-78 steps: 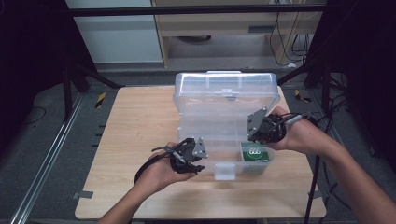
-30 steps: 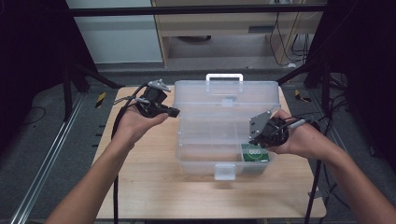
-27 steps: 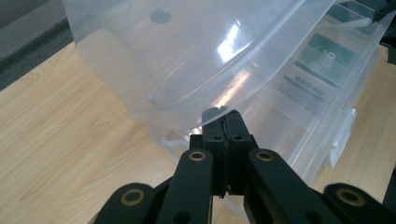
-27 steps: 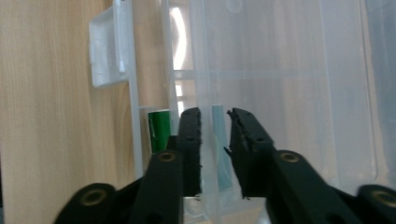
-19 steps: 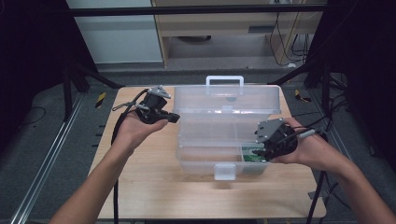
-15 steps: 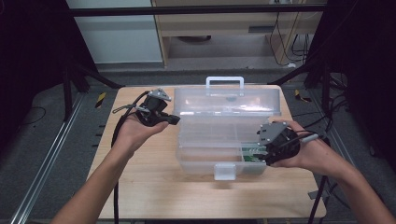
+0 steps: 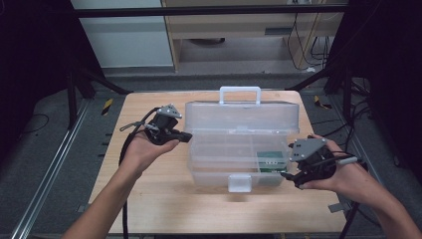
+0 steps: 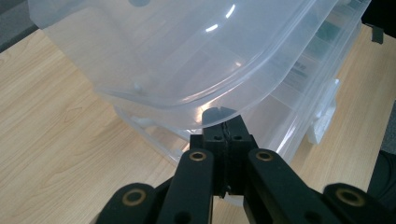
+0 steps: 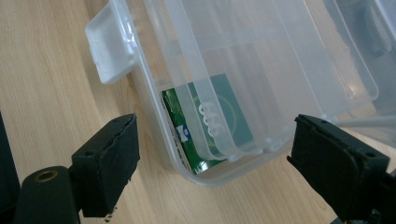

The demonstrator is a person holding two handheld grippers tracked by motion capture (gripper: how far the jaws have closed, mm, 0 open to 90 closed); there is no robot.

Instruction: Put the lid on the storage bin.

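A person's two forearms reach in over a light wooden tabletop (image 7: pixel 164 204), each hand carrying a black two-jaw tool, with a clear plastic storage box (image 7: pixel 239 149) between them. The left hand (image 7: pixel 142 152) is held palm up at the box's left end, forearm angled in from the lower left, and its left tool (image 7: pixel 185 138) points level toward the box, its tips at the rim of the translucent lid (image 8: pixel 177 56). In the left gripper view the jaws are pressed together with nothing seen between them, and the lid's curved edge hangs just above and ahead of their tips. The right hand (image 7: pixel 343 177) lies low at the box's right front corner, forearm coming in from the lower right. The right tool (image 7: pixel 287 175) points at that corner; its jaws have just been opening and now stand spread, with the corner between the pads, which press on nothing. A green packet (image 9: pixel 205 123) lies inside that front right compartment, against the wall. The box sits in the middle of the tabletop, its white handle (image 7: pixel 240 93) toward the far edge and its front latch (image 7: pixel 239 182) toward the person. Bare wood lies open in front of the box and on the left half; to the right, the box ends near the tabletop's edge, where cables trail.
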